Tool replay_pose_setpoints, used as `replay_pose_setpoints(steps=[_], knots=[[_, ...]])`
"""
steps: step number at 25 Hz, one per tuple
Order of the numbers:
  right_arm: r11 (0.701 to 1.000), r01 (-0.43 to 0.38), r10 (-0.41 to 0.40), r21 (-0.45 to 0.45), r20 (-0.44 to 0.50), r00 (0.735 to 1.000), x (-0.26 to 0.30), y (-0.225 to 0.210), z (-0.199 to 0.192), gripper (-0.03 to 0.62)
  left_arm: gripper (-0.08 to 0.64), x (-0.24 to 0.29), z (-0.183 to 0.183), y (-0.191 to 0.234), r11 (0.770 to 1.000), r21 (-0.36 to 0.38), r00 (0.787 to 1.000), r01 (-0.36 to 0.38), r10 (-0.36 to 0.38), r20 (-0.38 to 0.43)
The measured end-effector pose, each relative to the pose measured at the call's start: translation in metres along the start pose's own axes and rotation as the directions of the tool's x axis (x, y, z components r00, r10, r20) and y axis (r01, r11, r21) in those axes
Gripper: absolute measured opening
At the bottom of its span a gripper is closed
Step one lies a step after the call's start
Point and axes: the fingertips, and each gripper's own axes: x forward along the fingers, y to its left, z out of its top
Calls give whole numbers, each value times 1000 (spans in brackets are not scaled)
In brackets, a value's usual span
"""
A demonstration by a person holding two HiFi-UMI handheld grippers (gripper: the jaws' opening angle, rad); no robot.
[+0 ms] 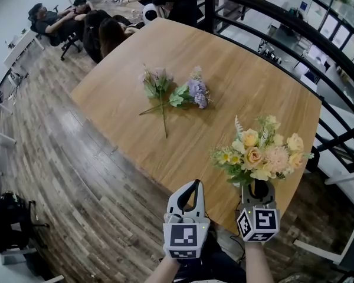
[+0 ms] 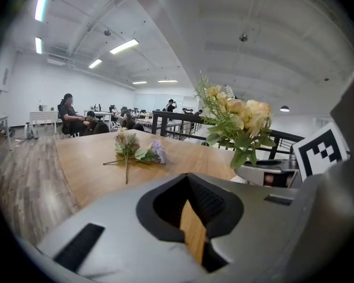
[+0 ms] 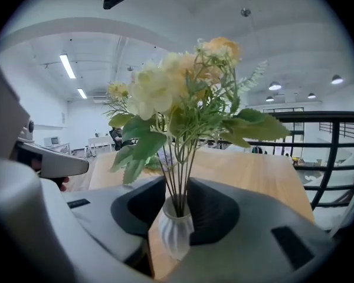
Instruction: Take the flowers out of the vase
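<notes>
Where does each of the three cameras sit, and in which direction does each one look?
Head view: on the person's head, looking steeply down at the wooden table; the left gripper and right gripper show at the bottom.
Left gripper view: on the left gripper, looking along its closed, empty jaws towards the loose flowers.
Right gripper view: on the right gripper, looking along its jaws, which clasp the white vase.
Shared: all three show the yellow bouquet and the table.
</notes>
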Motion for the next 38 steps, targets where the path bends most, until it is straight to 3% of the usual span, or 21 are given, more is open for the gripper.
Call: replay_pose_setpoints(steps=[16,38], knots=[[1000,4,-3,-26,57,998,-7,7,19,84,40,-5,5,-4,1000,1,1000,2,-2,18],[1000,14,-11,-12,232,973,-32,2,96,83,40,-11,37,-18,999,3,994,36,-36,100]])
